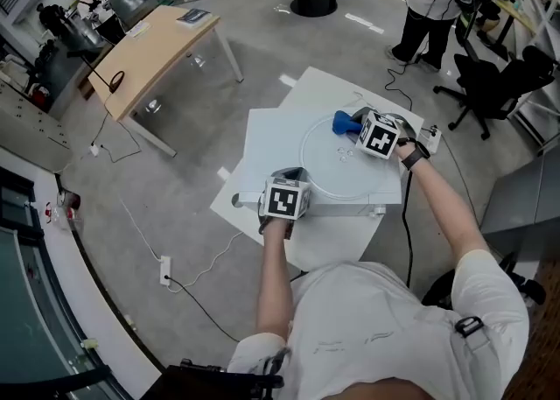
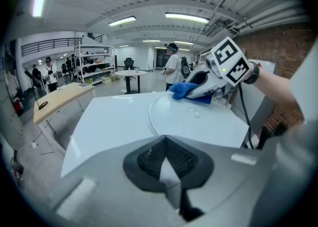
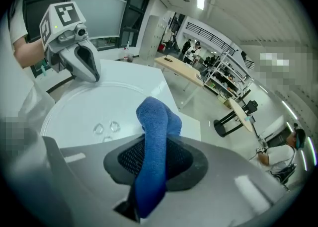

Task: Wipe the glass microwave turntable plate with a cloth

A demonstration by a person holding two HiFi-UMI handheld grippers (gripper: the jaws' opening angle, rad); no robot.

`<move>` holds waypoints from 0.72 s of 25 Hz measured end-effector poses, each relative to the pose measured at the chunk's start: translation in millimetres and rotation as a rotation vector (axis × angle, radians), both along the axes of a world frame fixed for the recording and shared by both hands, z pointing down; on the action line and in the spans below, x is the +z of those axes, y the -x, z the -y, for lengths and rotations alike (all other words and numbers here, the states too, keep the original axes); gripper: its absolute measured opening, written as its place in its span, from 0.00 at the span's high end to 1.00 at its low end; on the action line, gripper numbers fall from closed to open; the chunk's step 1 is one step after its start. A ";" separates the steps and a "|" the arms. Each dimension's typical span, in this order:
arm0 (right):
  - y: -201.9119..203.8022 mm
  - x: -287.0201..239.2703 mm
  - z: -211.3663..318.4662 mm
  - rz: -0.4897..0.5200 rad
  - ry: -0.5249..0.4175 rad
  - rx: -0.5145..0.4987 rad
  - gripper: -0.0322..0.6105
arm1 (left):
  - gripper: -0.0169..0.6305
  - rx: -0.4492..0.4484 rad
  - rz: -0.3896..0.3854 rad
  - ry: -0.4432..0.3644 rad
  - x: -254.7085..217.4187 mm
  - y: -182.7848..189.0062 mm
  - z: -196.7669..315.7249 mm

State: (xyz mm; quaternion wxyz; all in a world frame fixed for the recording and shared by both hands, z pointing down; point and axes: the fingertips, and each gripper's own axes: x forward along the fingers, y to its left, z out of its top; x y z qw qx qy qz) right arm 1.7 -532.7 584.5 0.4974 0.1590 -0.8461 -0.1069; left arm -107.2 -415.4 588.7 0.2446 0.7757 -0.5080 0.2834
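The round glass turntable plate (image 1: 325,181) (image 2: 208,124) (image 3: 84,104) lies flat on a white table (image 1: 262,140). My left gripper (image 1: 295,173) (image 2: 167,144) (image 3: 93,75) is at the plate's near rim, shut, with a pale wedge of the rim between its pads. At the far side of the plate my right gripper (image 1: 357,122) (image 2: 199,90) (image 3: 155,159) is shut on a blue cloth (image 1: 343,122) (image 2: 183,90) (image 3: 158,121). The cloth's free end sticks out past the jaws, low over the glass. A few water drops (image 3: 107,127) (image 1: 343,154) sit on the plate.
The table is small, with floor close on every side. A cable (image 1: 405,232) hangs at its right edge. A wooden desk (image 1: 157,44) stands far left and an office chair (image 1: 494,83) far right. A person (image 1: 429,4) stands beyond, and a floor cable runs to a power strip (image 1: 164,270).
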 end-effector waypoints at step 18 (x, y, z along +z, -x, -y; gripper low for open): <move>-33.3 2.2 -151.9 -0.153 0.236 -0.347 0.78 | 0.97 0.005 -0.019 0.010 -5.0 -5.9 -2.9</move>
